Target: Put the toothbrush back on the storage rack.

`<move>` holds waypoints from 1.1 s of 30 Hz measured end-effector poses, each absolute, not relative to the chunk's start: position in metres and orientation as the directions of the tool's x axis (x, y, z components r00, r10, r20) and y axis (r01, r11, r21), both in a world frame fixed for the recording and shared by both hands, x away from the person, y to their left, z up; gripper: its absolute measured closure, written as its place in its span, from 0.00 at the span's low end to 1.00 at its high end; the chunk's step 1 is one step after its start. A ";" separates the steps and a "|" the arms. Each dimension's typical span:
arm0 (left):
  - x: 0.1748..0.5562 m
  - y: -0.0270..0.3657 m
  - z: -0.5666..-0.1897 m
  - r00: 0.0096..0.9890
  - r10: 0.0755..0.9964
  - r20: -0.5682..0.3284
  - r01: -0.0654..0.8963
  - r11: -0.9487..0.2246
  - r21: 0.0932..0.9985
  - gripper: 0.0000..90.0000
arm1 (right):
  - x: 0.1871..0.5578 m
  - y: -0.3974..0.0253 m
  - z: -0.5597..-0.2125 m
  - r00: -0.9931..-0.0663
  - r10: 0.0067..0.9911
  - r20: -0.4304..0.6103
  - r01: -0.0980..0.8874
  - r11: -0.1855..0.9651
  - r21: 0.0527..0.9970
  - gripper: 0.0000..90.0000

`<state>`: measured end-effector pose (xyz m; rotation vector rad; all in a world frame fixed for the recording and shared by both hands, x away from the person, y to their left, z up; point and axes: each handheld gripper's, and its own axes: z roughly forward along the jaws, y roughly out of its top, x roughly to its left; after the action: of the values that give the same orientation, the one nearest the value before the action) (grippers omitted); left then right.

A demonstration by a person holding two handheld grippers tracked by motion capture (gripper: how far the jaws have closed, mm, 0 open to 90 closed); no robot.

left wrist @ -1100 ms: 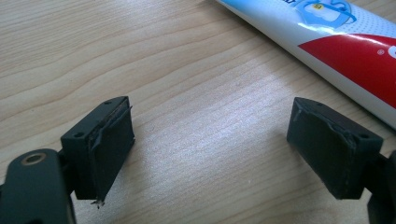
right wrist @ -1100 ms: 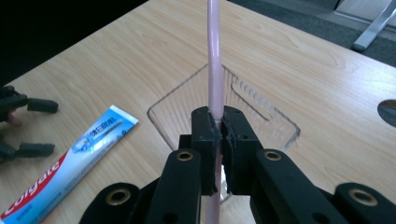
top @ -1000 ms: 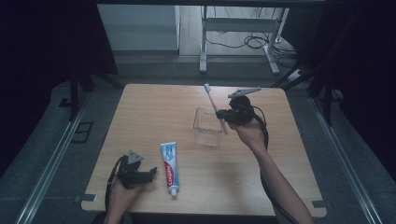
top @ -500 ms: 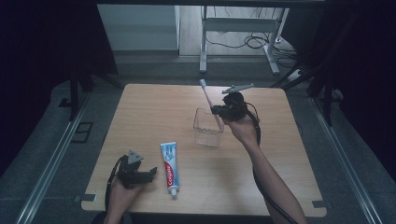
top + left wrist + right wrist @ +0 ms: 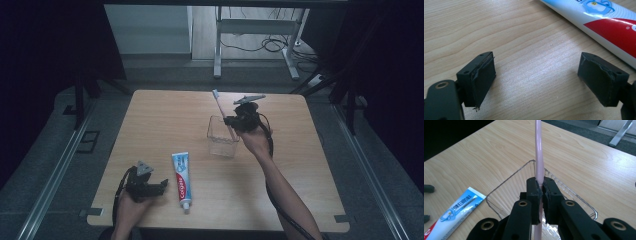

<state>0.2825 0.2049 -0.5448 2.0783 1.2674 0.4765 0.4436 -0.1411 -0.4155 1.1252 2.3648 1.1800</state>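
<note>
Over the clear plastic box [image 5: 223,137], near the middle of the table [image 5: 150,115], the right gripper [image 5: 234,121] has its jaws pressed together on a pink toothbrush [image 5: 223,114], pinching the handle partway along. In the high view the brush slants up and away from the box w/ its head on top; the right gripper view has the handle running straight up between the jaws [image 5: 539,152] and the lower end pointing down toward the box's open mouth [image 5: 509,182]. Can't tell whether that tip is already inside the walls or just above the rim.

Step in hand, as I read it: lower the brush into the box. To do it well: bring the handle end down inside the rim, not onto it, since a light box like this would prob. tip or slide if the brush pushes on one wall. Ease down till the end rests on the bottom, let the brush lean on a wall, then release and lift clear w/o dragging it out.

Nearer the person than the box, the toothpaste tube [image 5: 181,177] lies flat; the left gripper [image 5: 151,189] sits just beside it, jaws spread wide w/ nothing between them, pads [image 5: 484,80] low over bare wood.
</note>
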 end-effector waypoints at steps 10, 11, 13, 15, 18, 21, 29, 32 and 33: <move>0.283 0.205 -0.545 0.467 0.884 -0.025 0.648 -0.323 0.690 0.16 | 0.447 -0.134 -0.432 -0.664 0.742 0.096 0.543 0.389 0.745 0.93; 0.283 0.205 -0.545 0.467 0.884 -0.025 0.648 -0.323 0.690 0.16 | 0.447 -0.134 -0.432 -0.664 0.742 0.096 0.543 0.389 0.745 0.93; 0.282 0.205 -0.545 0.467 0.884 -0.025 0.648 -0.323 0.689 0.16 | 0.448 -0.133 -0.437 -0.664 0.742 0.093 0.548 0.399 0.735 0.93; 0.283 0.205 -0.545 0.467 0.884 -0.025 0.648 -0.323 0.689 0.16 | 0.448 -0.131 -0.440 -0.663 0.743 0.089 0.554 0.408 0.726 0.93; 0.283 0.205 -0.545 0.467 0.884 -0.025 0.648 -0.323 0.689 0.16 | 0.449 -0.130 -0.443 -0.662 0.744 0.090 0.562 0.413 0.717 0.92; 0.283 0.205 -0.545 0.467 0.884 -0.024 0.648 -0.324 0.689 0.16 | 0.450 -0.128 -0.448 -0.663 0.744 0.085 0.570 0.428 0.701 0.92; 0.283 0.205 -0.545 0.467 0.884 -0.024 0.648 -0.323 0.689 0.16 | 0.452 -0.125 -0.455 -0.671 0.738 0.070 0.582 0.466 0.667 0.92; 0.283 0.205 -0.545 0.467 0.884 -0.024 0.648 -0.324 0.689 0.16 | 0.453 -0.125 -0.456 -0.670 0.739 0.072 0.589 0.470 0.657 0.92; 0.283 0.205 -0.545 0.467 0.884 -0.024 0.649 -0.324 0.689 0.16 | 0.454 -0.125 -0.457 -0.670 0.738 0.075 0.593 0.472 0.653 0.91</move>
<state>0.2825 0.2049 -0.5446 2.0805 1.2680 0.4778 0.4535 -0.1254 -0.4567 1.1499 2.5018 0.9811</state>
